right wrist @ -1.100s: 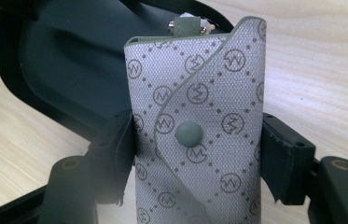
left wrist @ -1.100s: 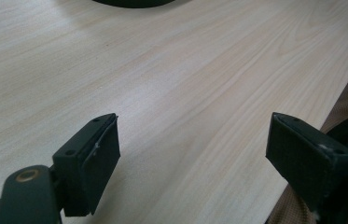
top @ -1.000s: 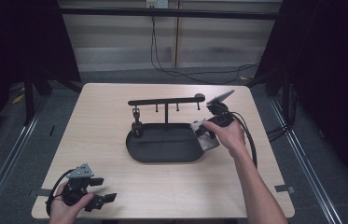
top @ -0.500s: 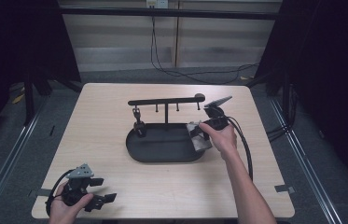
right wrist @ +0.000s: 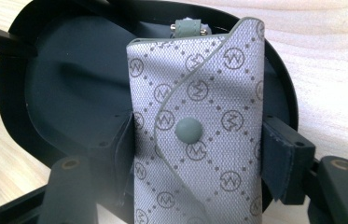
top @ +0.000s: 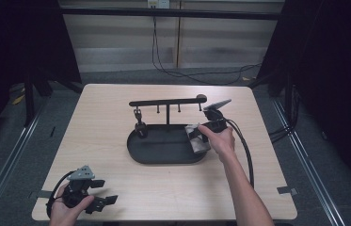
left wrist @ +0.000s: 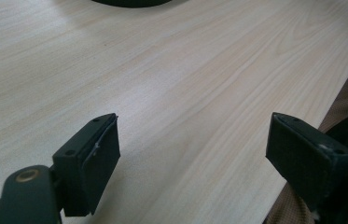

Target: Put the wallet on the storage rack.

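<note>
A grey patterned pouch [right wrist: 199,93] with a round snap button is clamped between the pads of my right gripper [right wrist: 198,154], flap side facing the camera. In the high view that pouch [top: 195,139] is over the right end of a black oval tray [top: 163,159], with the right gripper [top: 198,136] shut on it. Whether the pouch touches the tray floor [right wrist: 64,79] I cannot tell. My left gripper [top: 105,191] rests in a hand near the table's front left corner. Its jaws [left wrist: 195,154] stand wide apart over bare wood.
A black rack with a horizontal bar [top: 167,100] and small hooks stands at the tray's back edge. A small dark item [top: 140,129] hangs from its left hook. The pale wooden table [left wrist: 162,70] ends close to the left gripper's right jaw. A cable [top: 243,146] trails from the right gripper.
The right hand has sunk and shifted a little left, bringing the pouch lower over the tray's right end. The left hand has kept still.
</note>
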